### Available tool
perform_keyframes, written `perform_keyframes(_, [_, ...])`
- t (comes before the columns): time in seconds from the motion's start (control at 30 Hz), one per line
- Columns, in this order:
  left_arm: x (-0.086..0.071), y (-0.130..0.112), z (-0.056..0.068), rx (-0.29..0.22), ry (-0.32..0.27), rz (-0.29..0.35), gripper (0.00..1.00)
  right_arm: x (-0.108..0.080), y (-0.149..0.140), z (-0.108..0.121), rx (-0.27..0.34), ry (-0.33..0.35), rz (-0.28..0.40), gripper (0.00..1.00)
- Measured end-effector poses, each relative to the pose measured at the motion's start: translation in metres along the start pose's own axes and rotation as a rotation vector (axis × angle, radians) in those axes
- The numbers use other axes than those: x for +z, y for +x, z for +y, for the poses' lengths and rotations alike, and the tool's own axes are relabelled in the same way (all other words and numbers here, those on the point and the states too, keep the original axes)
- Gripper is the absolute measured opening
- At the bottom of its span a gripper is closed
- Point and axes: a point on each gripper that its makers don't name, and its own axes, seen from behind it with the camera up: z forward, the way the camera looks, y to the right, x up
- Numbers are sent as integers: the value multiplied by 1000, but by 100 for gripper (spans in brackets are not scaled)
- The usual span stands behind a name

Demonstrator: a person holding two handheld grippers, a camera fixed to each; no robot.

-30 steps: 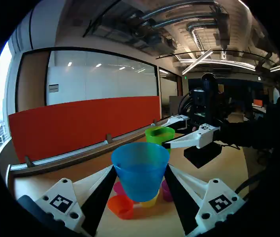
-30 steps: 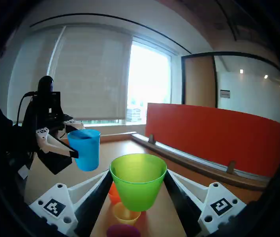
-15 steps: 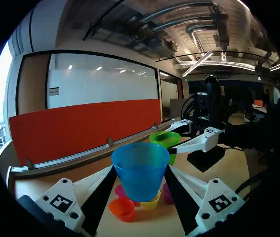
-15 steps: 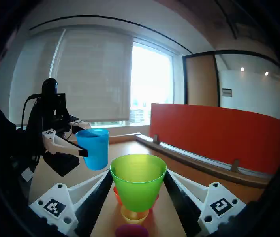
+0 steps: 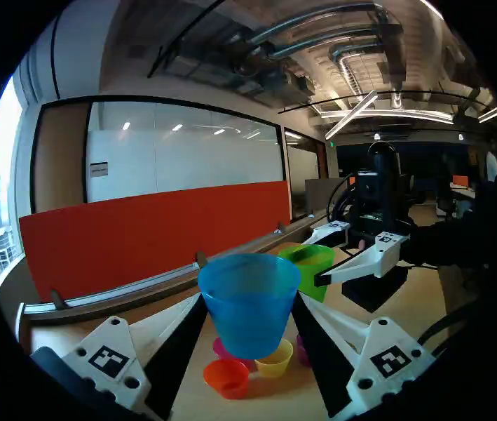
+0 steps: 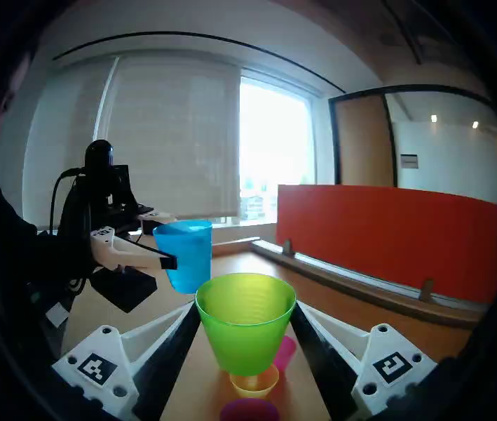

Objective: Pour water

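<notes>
A blue cup (image 5: pixel 249 302) stands upright between the fingers of my left gripper (image 5: pixel 248 316), which is shut on it, above the wooden table (image 5: pixel 416 295). A green cup (image 6: pixel 246 319) is held upright by my right gripper (image 6: pixel 246 330), shut on its sides. In the left gripper view the green cup (image 5: pixel 309 268) hangs just right of and behind the blue one, held by the right gripper (image 5: pixel 332 263). In the right gripper view the blue cup (image 6: pixel 185 254) sits up and left of the green one, held by the left gripper (image 6: pixel 153 245).
Small cups lie on the table under the held ones: orange (image 5: pixel 226 377), yellow (image 5: pixel 275 357) and pink (image 5: pixel 228 349). A red partition (image 5: pixel 150 228) with a rail runs along the table's far edge. A window with a blind (image 6: pixel 164 140) is behind the left hand.
Both held cups have risen slightly and drawn closer together; the green cup slid lower and right in the left view, and the blue cup moved right toward the green one in the right view.
</notes>
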Motion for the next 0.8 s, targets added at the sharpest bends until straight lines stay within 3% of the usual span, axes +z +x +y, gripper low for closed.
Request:
perform_keyframes(0.37, [0, 4, -5, 99, 34, 10, 82, 0, -6, -17, 5, 37, -5, 91])
perform_keyframes(0.8, [1, 12, -8, 175, 49, 24, 82, -1, -9, -32, 10, 73, -13, 91])
